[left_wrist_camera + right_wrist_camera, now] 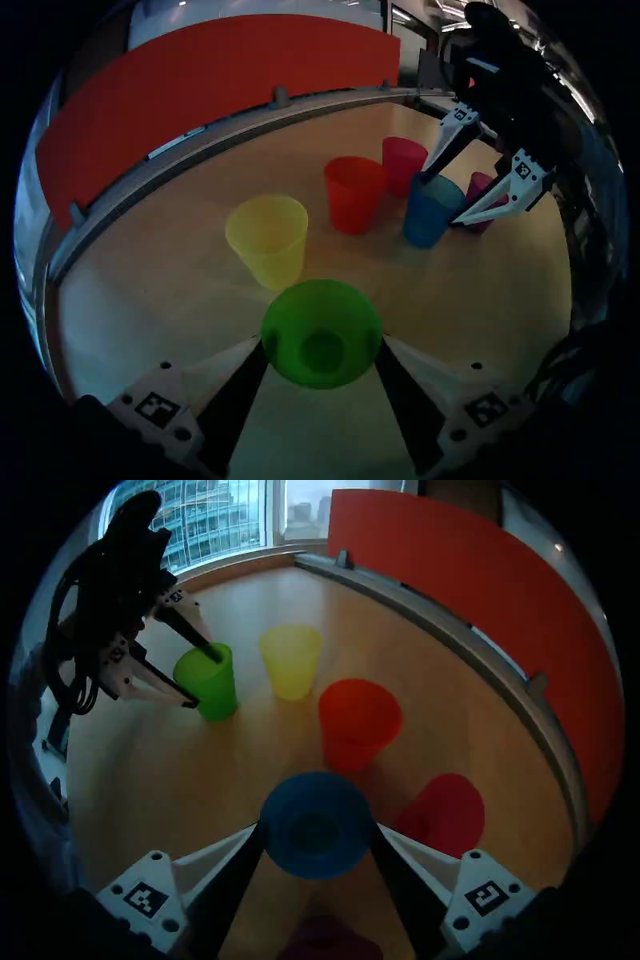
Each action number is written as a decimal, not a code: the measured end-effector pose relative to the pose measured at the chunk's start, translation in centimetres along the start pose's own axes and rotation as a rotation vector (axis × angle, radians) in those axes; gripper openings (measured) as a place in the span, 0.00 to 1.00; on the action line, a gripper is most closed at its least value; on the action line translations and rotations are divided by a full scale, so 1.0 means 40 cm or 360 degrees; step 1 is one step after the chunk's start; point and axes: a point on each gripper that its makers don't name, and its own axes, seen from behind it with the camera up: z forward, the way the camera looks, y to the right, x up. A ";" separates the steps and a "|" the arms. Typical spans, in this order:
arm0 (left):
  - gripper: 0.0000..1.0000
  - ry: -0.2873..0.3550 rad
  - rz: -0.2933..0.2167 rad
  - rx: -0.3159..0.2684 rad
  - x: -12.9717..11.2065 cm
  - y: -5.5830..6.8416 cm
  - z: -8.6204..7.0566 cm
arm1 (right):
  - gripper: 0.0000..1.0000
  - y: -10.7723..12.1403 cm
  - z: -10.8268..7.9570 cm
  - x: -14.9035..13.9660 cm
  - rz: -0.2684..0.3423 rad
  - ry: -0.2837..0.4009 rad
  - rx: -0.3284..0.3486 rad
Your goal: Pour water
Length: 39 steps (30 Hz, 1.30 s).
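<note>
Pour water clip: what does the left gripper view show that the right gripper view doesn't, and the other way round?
Left gripper view: a look down into the green cup held by the left gripper, and the right gripper seen from outside, closed on the blue cup. Right gripper view: the reverse, down into the blue cup between its own jaws, the left gripper off at the green cup, plus a window with buildings. Shared: both held cups, the yellow cup, the orange cup, the wooden table and the red panel.
</note>
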 end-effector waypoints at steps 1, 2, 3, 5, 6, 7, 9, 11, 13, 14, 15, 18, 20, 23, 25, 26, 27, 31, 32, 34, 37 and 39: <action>0.87 0.0000 0.0002 0.0001 0.000 0.000 0.000 | 0.94 0.000 0.000 0.000 0.0001 0.0004 0.0000; 0.87 0.0000 0.0004 0.0001 0.000 -0.001 0.000 | 0.94 0.000 0.001 0.000 0.0002 0.0008 -0.0001; 0.87 0.0002 0.0005 0.0003 0.001 -0.001 -0.001 | 0.94 0.000 0.001 0.001 0.0003 0.0011 -0.0001; 0.87 0.0005 0.0007 0.0007 0.001 -0.002 -0.001 | 0.94 -0.001 0.000 0.001 0.0006 0.0018 0.0000; 0.87 0.0008 0.0006 0.0006 0.002 -0.002 -0.002 | 0.94 -0.002 -0.001 0.002 0.0007 0.0023 0.0000; 0.87 0.0011 0.0006 0.0005 0.003 -0.001 -0.003 | 0.94 -0.002 -0.002 0.002 0.0007 0.0028 0.0000; 0.87 0.0017 0.0005 0.0002 0.006 0.000 -0.006 | 0.94 -0.003 -0.005 0.003 0.0008 0.0038 0.0000; 0.87 0.0024 0.0005 -0.0003 0.010 0.003 -0.011 | 0.94 -0.004 -0.010 0.005 0.0009 0.0050 0.0000; 0.87 0.0029 0.0008 -0.0005 0.013 0.005 -0.014 | 0.93 -0.004 -0.015 0.008 0.0016 0.0066 -0.0004; 0.87 0.0032 0.0009 -0.0006 0.014 0.007 -0.016 | 0.93 -0.003 -0.018 0.010 0.0020 0.0075 -0.0006; 0.87 0.0037 0.0012 -0.0005 0.018 0.008 -0.019 | 0.93 -0.004 -0.022 0.013 0.0023 0.0085 -0.0007; 0.87 0.0058 0.0021 -0.0005 0.029 0.014 -0.028 | 0.93 -0.007 -0.037 0.021 0.0035 0.0121 -0.0010; 0.87 0.0076 0.0026 -0.0007 0.039 0.019 -0.036 | 0.93 -0.010 -0.050 0.028 0.0044 0.0151 -0.0012; 0.87 0.0106 0.0034 -0.0007 0.054 0.027 -0.049 | 0.93 -0.013 -0.071 0.037 0.0056 0.0197 -0.0023; 0.87 0.0125 0.0038 0.0002 0.064 0.031 -0.059 | 0.93 -0.015 -0.085 0.044 0.0058 0.0231 -0.0031; 0.87 0.0135 0.0041 0.0008 0.069 0.033 -0.065 | 0.93 -0.016 -0.094 0.048 0.0059 0.0250 -0.0036; 0.87 0.0145 0.0041 0.0009 0.073 0.037 -0.071 | 0.93 -0.018 -0.102 0.051 0.0062 0.0271 -0.0040; 0.87 0.0191 0.0039 0.0015 0.093 0.052 -0.097 | 0.93 -0.023 -0.138 0.068 0.0081 0.0360 -0.0057; 0.87 0.0206 0.0037 0.0016 0.099 0.056 -0.104 | 0.93 -0.024 -0.148 0.073 0.0088 0.0385 -0.0060; 0.87 0.0230 0.0033 0.0017 0.110 0.063 -0.117 | 0.93 -0.026 -0.166 0.083 0.0096 0.0435 -0.0070; 0.87 0.0269 0.0028 0.0019 0.127 0.072 -0.134 | 0.93 -0.027 -0.193 0.100 0.0105 0.0518 -0.0090; 0.87 0.0293 0.0027 0.0020 0.138 0.078 -0.145 | 0.93 -0.028 -0.210 0.112 0.0109 0.0577 -0.0103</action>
